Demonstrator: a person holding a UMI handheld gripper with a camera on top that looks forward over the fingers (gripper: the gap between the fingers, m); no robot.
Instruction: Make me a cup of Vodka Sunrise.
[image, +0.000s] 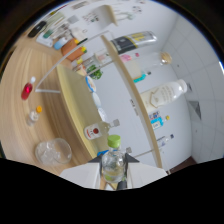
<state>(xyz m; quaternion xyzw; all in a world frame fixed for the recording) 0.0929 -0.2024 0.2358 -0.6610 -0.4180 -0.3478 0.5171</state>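
Between our two white fingers (116, 175) we hold a small clear bottle (113, 162) with a green cap (114, 141); both fingers press against its sides, so our gripper (114, 176) is clenched on it. The whole scene appears rotated, and the bottle's cap points away from the fingers.

Just ahead of the fingers, beyond the green cap, we see a short clear bottle with a red label (93, 131) standing on the wooden counter (70, 95). Off to the left of the fingers sits a clear glass bowl (52, 151), with a small bottle with a yellow cap (34, 116) further on and a bottle of red liquid (27, 90) beyond that. Far ahead, along the counter's far end, we make out a cluster of assorted bottles and containers (70, 45), too small to name. To the right of the fingers, past a wooden edge, a large white bottle (165, 94) lies against the white surface (190, 60), with a dark long bottle (132, 40) further beyond it.
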